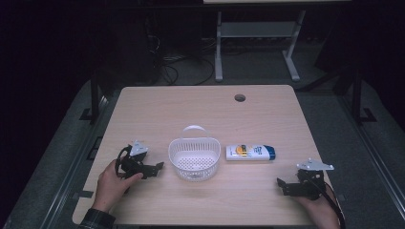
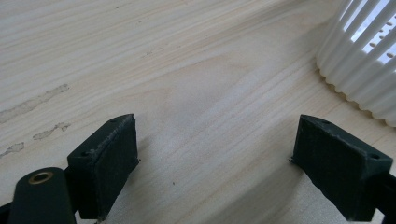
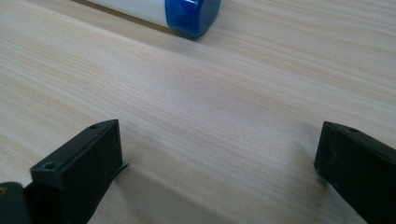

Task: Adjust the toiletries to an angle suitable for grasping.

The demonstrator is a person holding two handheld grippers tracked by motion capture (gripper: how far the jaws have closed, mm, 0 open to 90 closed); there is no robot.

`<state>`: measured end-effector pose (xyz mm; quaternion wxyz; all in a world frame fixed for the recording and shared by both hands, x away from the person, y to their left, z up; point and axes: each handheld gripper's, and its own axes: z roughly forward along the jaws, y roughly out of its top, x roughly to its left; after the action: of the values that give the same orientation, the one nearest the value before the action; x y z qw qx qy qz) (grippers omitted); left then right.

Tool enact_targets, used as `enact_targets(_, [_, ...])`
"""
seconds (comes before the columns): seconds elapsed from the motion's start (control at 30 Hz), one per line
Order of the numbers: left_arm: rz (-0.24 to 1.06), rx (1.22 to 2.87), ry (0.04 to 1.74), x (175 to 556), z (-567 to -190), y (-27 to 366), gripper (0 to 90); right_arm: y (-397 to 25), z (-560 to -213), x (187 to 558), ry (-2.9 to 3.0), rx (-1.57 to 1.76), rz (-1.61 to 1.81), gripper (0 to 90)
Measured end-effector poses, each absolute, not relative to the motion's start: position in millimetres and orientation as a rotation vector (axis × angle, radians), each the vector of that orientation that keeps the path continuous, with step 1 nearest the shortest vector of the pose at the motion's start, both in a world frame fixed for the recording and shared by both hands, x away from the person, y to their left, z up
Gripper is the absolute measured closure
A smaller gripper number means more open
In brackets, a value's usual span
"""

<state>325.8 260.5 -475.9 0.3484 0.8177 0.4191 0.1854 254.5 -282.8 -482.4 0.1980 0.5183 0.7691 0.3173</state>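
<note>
A white slatted basket (image 1: 194,159) with a handle stands upright at the table's middle; its ribbed wall (image 2: 362,65) fills the upper right of the left gripper view. To its right lies a white bottle (image 1: 250,152) with a blue cap (image 3: 192,15), on its side. My left gripper (image 1: 156,168) rests on the table just left of the basket, open, with bare wood between its jaws (image 2: 215,154). Near the front right edge my right gripper (image 1: 282,185) rests open, nothing between its jaws (image 3: 219,154), the bottle's cap ahead of it.
The light wooden table (image 1: 205,109) has a round cable hole (image 1: 239,98) near its far edge. Behind the table stand a white metal frame (image 1: 258,43) and loose cables on a dark floor.
</note>
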Motion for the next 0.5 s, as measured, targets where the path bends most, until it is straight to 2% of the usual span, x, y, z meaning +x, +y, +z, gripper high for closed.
enact_targets(0.03, [0.481,2.12,1.086,326,-476,261,13.0,-283,-482,255,2.152,1.45,0.888,1.5])
enact_targets(0.07, [0.481,2.119,1.086,326,-476,260,13.0,-283,-481,254,2.159,1.462,0.876,5.2])
enact_targets(0.1, [0.481,2.119,1.086,326,-476,261,13.0,-284,-478,254,2.167,1.472,0.862,13.2])
enact_targets(0.17, [0.481,2.12,1.086,326,-476,261,13.0,-289,-466,249,2.169,1.547,0.875,37.1])
enact_targets(0.2, [0.481,2.119,1.086,326,-476,260,13.0,-289,-466,249,2.169,1.547,0.875,37.1])
enact_targets(0.3, [0.481,2.119,1.086,326,-476,260,13.0,-290,-459,243,2.148,1.503,0.909,56.7])
enact_targets(0.33, [0.481,2.119,1.086,326,-476,260,13.0,-289,-455,241,2.144,1.482,0.952,68.5])
enact_targets(0.37, [0.481,2.119,1.086,326,-476,260,13.0,-289,-455,241,2.144,1.482,0.952,68.5])
enact_targets(0.4, [0.481,2.119,1.086,326,-476,260,13.0,-286,-450,240,2.156,1.464,0.973,79.9])
enact_targets(0.43, [0.481,2.119,1.086,326,-476,260,13.0,-286,-450,240,2.156,1.464,0.973,79.9])
enact_targets(0.5, [0.481,2.12,1.085,326,-476,260,13.0,-282,-447,240,2.16,1.446,0.978,89.6])
